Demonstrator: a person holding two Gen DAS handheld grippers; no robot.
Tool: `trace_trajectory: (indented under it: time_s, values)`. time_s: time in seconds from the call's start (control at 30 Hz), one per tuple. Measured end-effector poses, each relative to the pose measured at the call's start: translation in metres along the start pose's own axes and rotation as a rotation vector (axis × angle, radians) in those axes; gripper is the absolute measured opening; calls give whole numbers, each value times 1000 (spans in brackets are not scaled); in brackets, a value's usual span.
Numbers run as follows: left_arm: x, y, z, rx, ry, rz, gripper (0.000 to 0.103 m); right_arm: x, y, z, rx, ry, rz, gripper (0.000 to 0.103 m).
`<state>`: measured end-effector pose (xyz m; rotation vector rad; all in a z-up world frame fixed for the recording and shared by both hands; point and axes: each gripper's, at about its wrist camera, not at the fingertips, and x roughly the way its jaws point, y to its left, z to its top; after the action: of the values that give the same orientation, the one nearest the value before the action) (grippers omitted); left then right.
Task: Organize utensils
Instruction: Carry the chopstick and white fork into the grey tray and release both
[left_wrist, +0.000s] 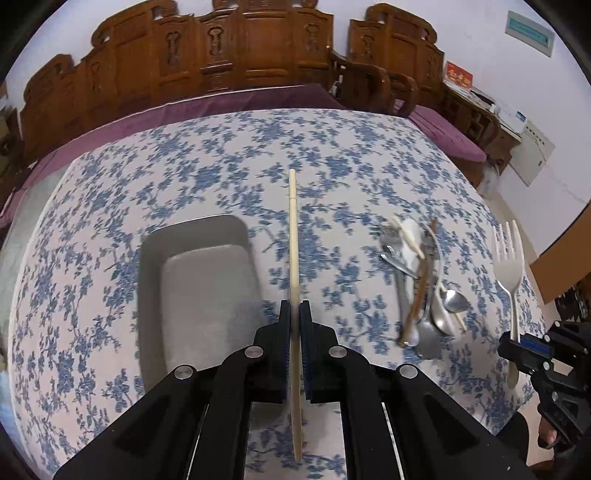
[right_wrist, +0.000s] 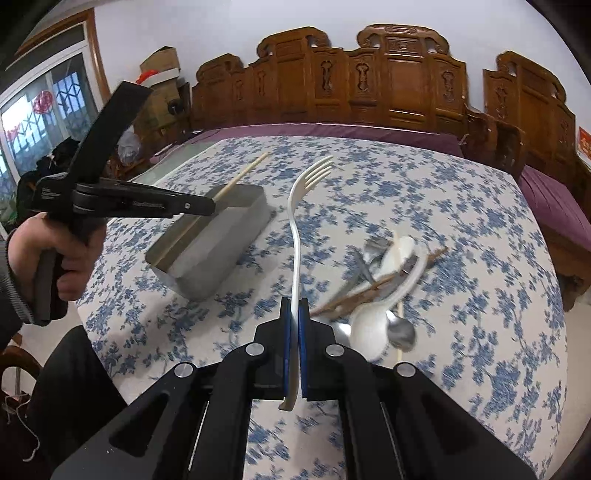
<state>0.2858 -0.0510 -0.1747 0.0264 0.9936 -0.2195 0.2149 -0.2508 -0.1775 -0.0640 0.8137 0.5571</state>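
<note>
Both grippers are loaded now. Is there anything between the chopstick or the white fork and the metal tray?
Nothing visible blocks either. The chopstick, in the left gripper, is beside the empty metal tray. The white fork, in the right gripper, has only bare tablecloth toward the tray. The utensil pile lies off to the right.

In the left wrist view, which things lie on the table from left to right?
Metal tray → chopstick held in the left tongs → heap of mixed utensils → white fork held in the right tongs.
</note>
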Motion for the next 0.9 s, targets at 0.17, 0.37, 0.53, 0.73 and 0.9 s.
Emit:
trace_trajectory:
  time_s: [0.17,0.37,0.53,0.73,0.9]
  values:
    - [6,26,-4,-23,7,21,4,17,28,19,-25,-1,33,5]
    - [18,56,-7,-44,25,36,4,42,57,38,-35,4,68,5]
    - [31,73,-9,-53,51,36,4,59,71,50,-26,7,77,5]
    - [43,83,-16,-38,79,29,4,73,80,57,-30,18,73,5]
    - [42,87,-18,-49,71,32,5,87,89,60,-43,39,64,5]
